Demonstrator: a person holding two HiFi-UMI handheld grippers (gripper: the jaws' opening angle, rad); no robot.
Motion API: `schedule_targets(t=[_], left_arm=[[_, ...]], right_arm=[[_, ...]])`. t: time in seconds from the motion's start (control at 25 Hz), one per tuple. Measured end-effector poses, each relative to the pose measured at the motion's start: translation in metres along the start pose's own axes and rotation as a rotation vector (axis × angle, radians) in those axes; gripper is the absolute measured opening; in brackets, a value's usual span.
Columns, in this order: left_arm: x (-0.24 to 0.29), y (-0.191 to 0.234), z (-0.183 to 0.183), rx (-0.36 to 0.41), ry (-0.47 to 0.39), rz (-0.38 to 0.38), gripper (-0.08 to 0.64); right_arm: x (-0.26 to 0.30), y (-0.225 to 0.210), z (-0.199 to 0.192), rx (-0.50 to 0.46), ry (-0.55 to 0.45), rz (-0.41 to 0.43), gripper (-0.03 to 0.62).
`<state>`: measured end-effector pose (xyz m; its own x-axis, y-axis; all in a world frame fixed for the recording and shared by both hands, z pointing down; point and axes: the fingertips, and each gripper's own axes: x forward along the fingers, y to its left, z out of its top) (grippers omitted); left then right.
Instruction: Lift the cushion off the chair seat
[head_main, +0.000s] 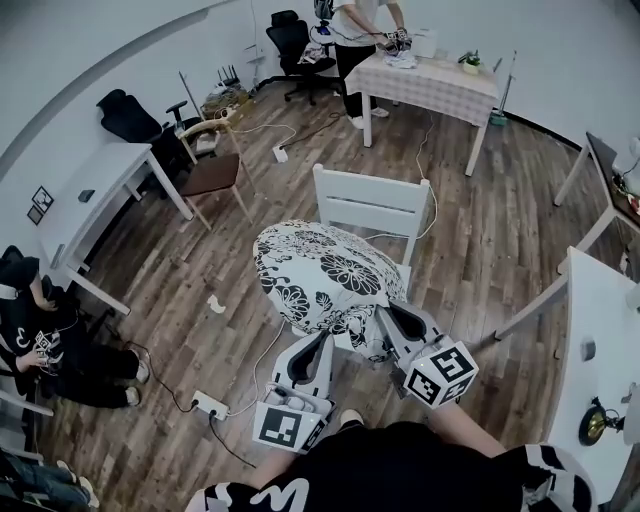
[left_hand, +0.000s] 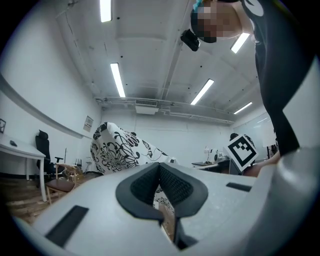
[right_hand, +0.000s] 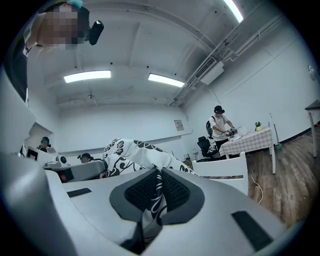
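**Both tools clamped on the cushion's near edge, cushion over the chair seat**

The floral cushion (head_main: 320, 272) sits directly over the seat of the white chair (head_main: 370, 205), covering it so fully in the head view that the seat cannot be seen. Whether its far edge rests on the seat or is already clear of it cannot be told.

The left tool (head_main: 322, 340) and the right tool (head_main: 386, 318) both meet the cushion at the edge nearest the person, side by side and only a little apart. In the right gripper view the right tool (right_hand: 159, 176) is clenched on the cushion, with a fold of printed fabric pinched between its pads. In the left gripper view the left tool (left_hand: 159, 171) has its pads drawn together, with patterned fabric showing in the slit between them, so it reads as gripping the same edge.

From both tools the cushion lies ahead, toward the chair back. Its bulk swells above the jaw line, to the left in the left gripper view (left_hand: 117, 147) and centre-left in the right gripper view (right_hand: 135, 149).

Its long axis seems to run across the chair, slanting from upper left to lower right in the head view, with its printed face up. The right tool holds nearer the low right end, the left nearer the middle of the edge.

Judging from this, the lift turns on bringing both tools up and toward the person together, so that the far, unsupported part clears the chair back rather than dragging on it.
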<state>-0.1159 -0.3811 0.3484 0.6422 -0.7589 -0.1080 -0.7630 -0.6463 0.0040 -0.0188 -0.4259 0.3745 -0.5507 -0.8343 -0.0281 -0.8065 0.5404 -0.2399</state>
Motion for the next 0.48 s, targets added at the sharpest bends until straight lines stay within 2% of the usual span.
schedule_targets(t=[0.24,0.48], left_arm=[[-0.013,-0.031,0.004,-0.017,-0.002,0.021,-0.001],[-0.026,-0.087,0.002,-0.032,0.007,0.017,0.0]], right_arm=[[-0.029,0.01,0.01,0.01,-0.006,0.018,0.035],[-0.079,0.011,0.018,0.013,-0.015,0.03,0.035]])
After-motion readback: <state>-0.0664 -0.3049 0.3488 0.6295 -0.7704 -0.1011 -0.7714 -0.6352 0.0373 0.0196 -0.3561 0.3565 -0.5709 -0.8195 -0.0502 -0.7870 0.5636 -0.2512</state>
